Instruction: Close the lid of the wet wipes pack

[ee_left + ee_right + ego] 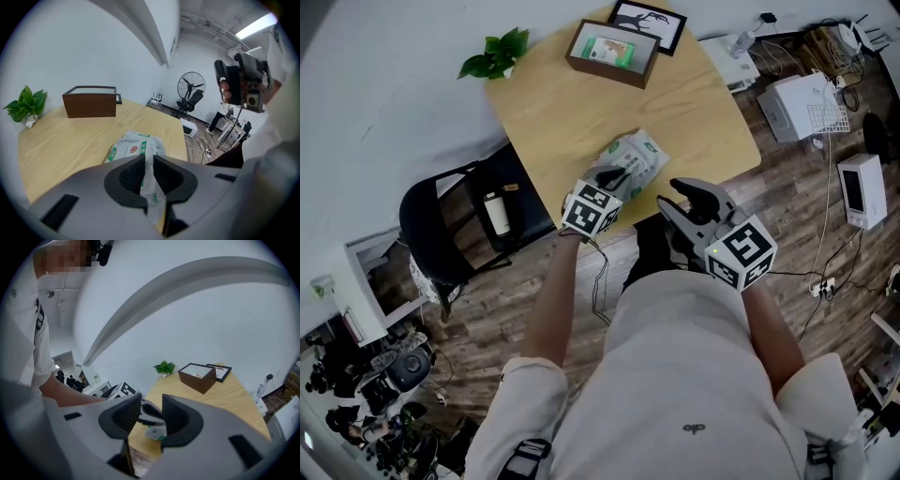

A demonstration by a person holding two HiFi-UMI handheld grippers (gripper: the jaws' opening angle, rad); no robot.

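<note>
White-green wet wipes pack (637,156) | lid unclear | left gripper (149,161) pinches its edge | right gripper (151,403) jaws apart

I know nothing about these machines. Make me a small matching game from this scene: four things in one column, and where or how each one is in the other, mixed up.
Things:
1. wet wipes pack
2. brown box
3. green plant
4. right tongs

Places or states:
a. at the far left corner of the table
b. open, with nothing between them
c. pinched at its edge by the left tongs
d. beside the framed picture

Pairs: 1-c, 2-d, 3-a, 4-b
</note>
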